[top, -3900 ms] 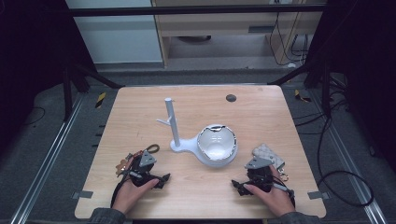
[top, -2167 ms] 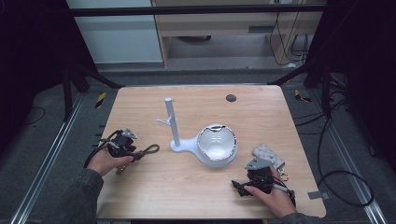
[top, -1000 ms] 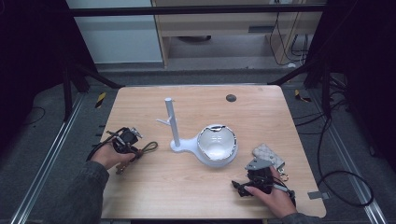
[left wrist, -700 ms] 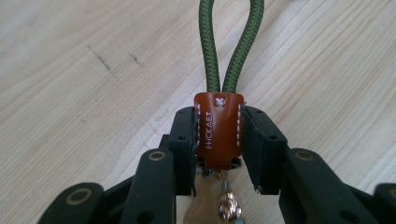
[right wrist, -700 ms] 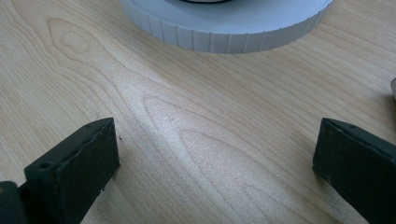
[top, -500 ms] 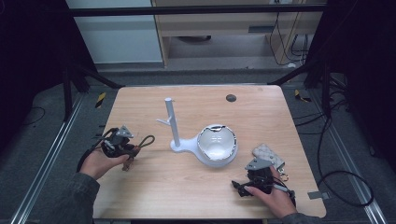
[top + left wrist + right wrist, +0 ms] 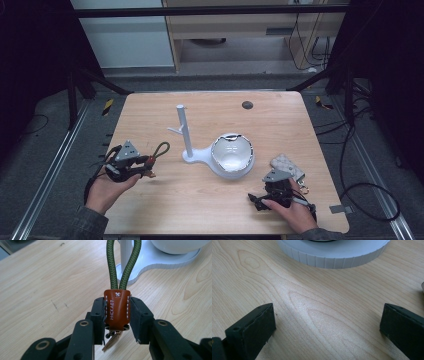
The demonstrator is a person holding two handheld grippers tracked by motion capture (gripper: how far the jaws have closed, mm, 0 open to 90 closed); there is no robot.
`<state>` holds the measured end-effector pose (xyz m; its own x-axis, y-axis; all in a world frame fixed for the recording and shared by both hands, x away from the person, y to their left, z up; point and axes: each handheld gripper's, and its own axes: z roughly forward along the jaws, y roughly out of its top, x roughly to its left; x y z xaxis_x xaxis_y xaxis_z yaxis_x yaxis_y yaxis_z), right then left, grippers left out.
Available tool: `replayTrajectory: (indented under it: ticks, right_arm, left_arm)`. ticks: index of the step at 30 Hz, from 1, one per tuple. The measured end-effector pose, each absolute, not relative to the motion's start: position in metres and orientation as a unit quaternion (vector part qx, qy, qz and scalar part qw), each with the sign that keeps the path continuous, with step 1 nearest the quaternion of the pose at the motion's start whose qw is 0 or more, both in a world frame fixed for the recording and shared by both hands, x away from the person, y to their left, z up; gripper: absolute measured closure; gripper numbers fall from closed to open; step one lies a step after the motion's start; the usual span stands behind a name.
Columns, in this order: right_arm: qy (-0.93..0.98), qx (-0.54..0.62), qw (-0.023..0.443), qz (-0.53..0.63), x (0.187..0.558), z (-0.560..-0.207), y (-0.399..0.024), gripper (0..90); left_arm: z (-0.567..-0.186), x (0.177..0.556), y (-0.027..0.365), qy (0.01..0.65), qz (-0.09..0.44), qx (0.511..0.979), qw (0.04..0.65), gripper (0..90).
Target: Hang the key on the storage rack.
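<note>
The table [image 7: 150,120] was pale wood with visible grain and a matt, lightly scuffed finish. A braided olive-green cord loop [image 7: 123,262] looked rough and woven, bound in a smooth, glossy brown leather tab [image 7: 117,308] with white stitching. The white stand [image 7: 187,145] and its bowl [image 7: 232,155] looked like smooth matt plastic. The gripper pads [image 7: 98,315] were matt black plastic.

The stand [image 7: 187,145] sits mid-bench [image 7: 150,110], its bowl [image 7: 232,156] to the right, the keychain [image 7: 157,151] left, and the cloth [image 7: 286,163] right of the bowl.
</note>
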<state>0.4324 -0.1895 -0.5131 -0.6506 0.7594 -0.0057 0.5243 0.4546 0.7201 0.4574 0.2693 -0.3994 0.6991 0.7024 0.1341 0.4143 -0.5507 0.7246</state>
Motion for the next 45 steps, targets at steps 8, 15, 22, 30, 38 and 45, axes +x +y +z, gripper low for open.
replayTrajectory:
  ticks: [8,15,22,30,38,45]
  right_arm:
    - [0.837,0.383,0.167,0.354,0.433,-0.513,-0.190,0.2]
    - [0.836,0.384,0.166,0.354,0.433,-0.513,-0.190,0.2]
    - [0.836,0.384,0.166,0.354,0.433,-0.513,-0.190,0.2]
    - [0.836,0.384,0.166,0.354,0.433,-0.513,-0.190,0.2]
    - [0.836,0.384,0.166,0.354,0.433,-0.513,-0.190,0.2]
    - [0.836,0.384,0.166,0.354,0.433,-0.513,-0.190,0.2]
  left_arm:
    - [-0.402,0.452,0.266,0.336,0.223,0.842,0.358,66.1]
    - [-0.400,0.448,0.261,0.335,0.230,0.836,0.369,66.2]
    - [-0.395,0.442,0.255,0.334,0.240,0.826,0.386,66.2]
    - [-0.388,0.432,0.247,0.326,0.250,0.816,0.408,66.2]
    - [-0.378,0.428,0.241,0.320,0.258,0.806,0.426,66.2]
    - [-0.370,0.427,0.235,0.320,0.265,0.795,0.443,66.1]
